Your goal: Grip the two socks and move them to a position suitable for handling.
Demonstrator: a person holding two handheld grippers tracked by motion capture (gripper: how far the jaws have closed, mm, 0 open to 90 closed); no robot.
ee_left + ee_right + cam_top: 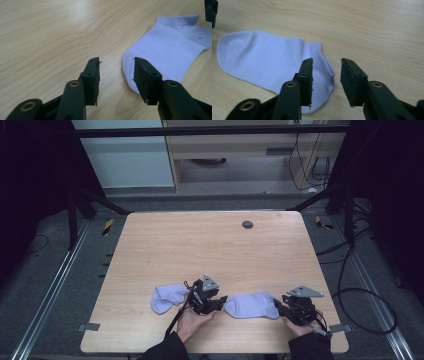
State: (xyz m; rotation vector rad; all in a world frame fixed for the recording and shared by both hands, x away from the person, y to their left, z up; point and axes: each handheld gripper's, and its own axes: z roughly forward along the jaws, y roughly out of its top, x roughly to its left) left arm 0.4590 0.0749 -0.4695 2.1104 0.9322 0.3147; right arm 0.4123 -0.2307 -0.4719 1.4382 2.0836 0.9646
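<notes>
Between my two claws lies a pale lilac ankle sock of soft knit (251, 305), flat on the light wooden tabletop (200, 250) near its front edge. My left claw (220, 301) sits just beside the sock's rounded toe end, and my right claw (276, 309) just beside its cuff end. Both are released, jaws standing apart with nothing pinched between the pads.

From above I can see what neither claw camera gives me: a second pale lilac ankle sock (168, 298) lying behind my left claw, on its far side from the first, partly covered by the claw's body and my hand.

Looking along my left claw (116, 65), the gap between the jaws opens onto bare wood, and the toe of the first sock (170, 52) passes under the right-hand pad (142, 75); whether that pad touches the cloth I cannot tell. A dark corner of my other claw peeks in at the top right.

Looking along my right claw (327, 65), the ribbed cuff of that sock (269, 60) lies under the left-hand pad (307, 75) and ends inside the gap, with the foot stretching away to the left.
</notes>
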